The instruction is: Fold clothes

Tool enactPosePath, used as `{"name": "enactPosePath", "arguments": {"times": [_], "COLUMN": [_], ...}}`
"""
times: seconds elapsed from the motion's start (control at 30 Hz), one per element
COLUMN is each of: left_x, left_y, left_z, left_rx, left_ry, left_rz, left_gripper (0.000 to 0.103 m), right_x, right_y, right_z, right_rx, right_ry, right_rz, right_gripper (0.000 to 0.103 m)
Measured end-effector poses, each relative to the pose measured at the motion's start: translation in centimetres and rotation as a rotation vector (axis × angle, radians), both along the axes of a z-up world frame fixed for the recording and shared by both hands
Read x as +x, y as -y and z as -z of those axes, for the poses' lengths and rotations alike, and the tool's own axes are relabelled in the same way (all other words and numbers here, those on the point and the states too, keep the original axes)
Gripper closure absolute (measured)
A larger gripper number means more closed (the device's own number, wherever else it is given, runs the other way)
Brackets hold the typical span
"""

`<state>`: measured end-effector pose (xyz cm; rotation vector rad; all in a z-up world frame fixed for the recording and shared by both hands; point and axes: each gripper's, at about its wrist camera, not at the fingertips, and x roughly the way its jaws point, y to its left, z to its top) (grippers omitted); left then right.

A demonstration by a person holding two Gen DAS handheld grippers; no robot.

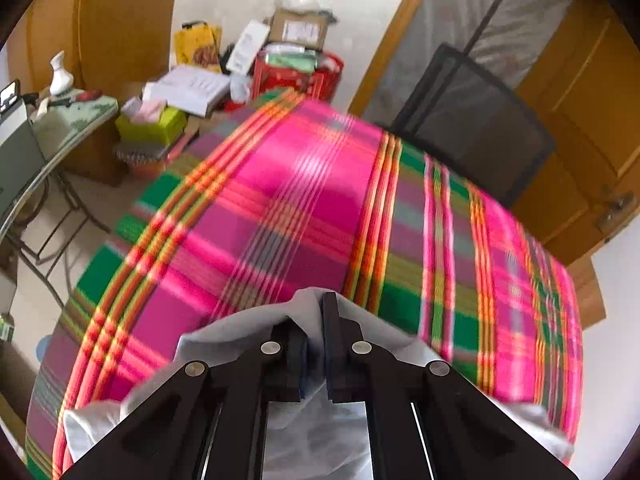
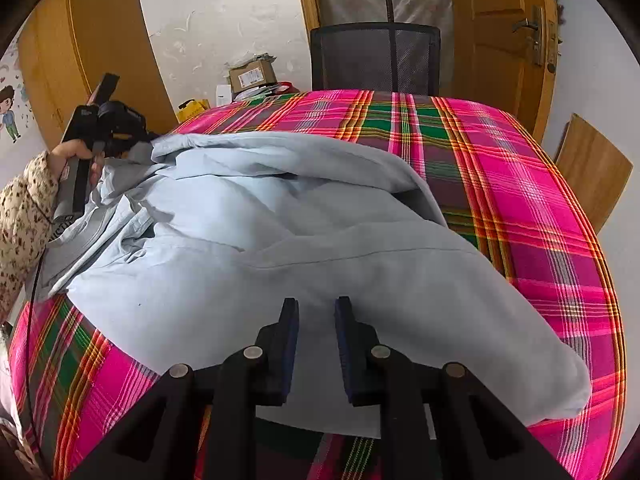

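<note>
A light blue garment (image 2: 280,240) lies rumpled across a table under a pink, green and orange plaid cloth (image 2: 520,200). My right gripper (image 2: 316,302) hovers over the garment's near part, open, with nothing between its pads. At the far left, a hand in a spotted sleeve (image 2: 20,208) holds my left gripper (image 2: 108,128) at the garment's raised left edge. In the left wrist view, the left gripper (image 1: 314,312) is shut on a bunched fold of the garment (image 1: 248,328), and the plaid cloth (image 1: 280,200) stretches beyond it.
A black mesh chair (image 2: 376,60) stands at the table's far side before a wooden door (image 2: 500,20). Boxes and a red crate (image 1: 296,68) are piled against the wall. A glass-topped side table (image 1: 60,128) stands left, and a wooden board (image 2: 592,168) leans at right.
</note>
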<state>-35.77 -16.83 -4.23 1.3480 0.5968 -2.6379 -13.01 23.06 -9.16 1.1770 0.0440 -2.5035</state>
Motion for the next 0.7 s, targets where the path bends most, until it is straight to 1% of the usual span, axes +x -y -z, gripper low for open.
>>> {"name": "enactPosePath", "arguments": {"times": [0.03, 0.07, 0.13, 0.23, 0.33, 0.37, 0.43, 0.5, 0.53, 0.57, 0.63, 0.7], "left_x": [0.5, 1.1, 2.3, 4.5, 7.0, 7.8, 9.7, 11.9, 12.7, 13.6, 15.4, 17.2], "left_y": [-0.3, -0.6, -1.2, -1.8, -2.7, -3.0, -3.6, -4.4, -4.7, -5.1, -5.9, -6.6], "left_z": [0.0, -0.2, -0.6, -1.1, -1.6, -1.8, -2.5, -3.2, -3.4, -3.7, -4.2, -4.7], "left_rx": [-0.024, -0.053, -0.104, -0.145, -0.195, -0.207, -0.234, -0.284, -0.302, -0.318, -0.348, -0.370], "left_ry": [0.002, -0.006, -0.019, -0.026, -0.032, -0.036, -0.064, -0.096, -0.110, -0.123, -0.155, -0.187], "left_rz": [0.008, 0.016, 0.031, 0.051, 0.086, 0.093, 0.096, 0.108, 0.110, 0.116, 0.127, 0.136], "left_gripper": [0.088, 0.085, 0.070, 0.065, 0.057, 0.057, 0.055, 0.052, 0.048, 0.047, 0.046, 0.045], "right_x": [0.0, 0.0, 0.1, 0.1, 0.1, 0.2, 0.3, 0.3, 0.4, 0.4, 0.5, 0.6], "right_y": [0.0, 0.1, 0.2, 0.5, 0.6, 0.7, 1.0, 1.3, 1.4, 1.6, 1.9, 2.3], "right_z": [0.0, -0.1, 0.0, 0.0, 0.0, 0.0, 0.0, 0.0, 0.1, 0.1, 0.1, 0.2], "right_rx": [0.000, 0.001, 0.009, 0.021, 0.028, 0.036, 0.055, 0.073, 0.079, 0.085, 0.095, 0.119], "right_ry": [0.001, 0.001, -0.001, -0.004, -0.004, -0.006, -0.010, -0.014, -0.015, -0.016, -0.017, -0.023], "right_rz": [0.000, -0.001, -0.005, -0.011, -0.014, -0.013, -0.016, -0.021, -0.029, -0.037, -0.059, -0.070], "right_gripper": [0.083, 0.083, 0.083, 0.078, 0.077, 0.077, 0.074, 0.074, 0.071, 0.065, 0.058, 0.056]}}
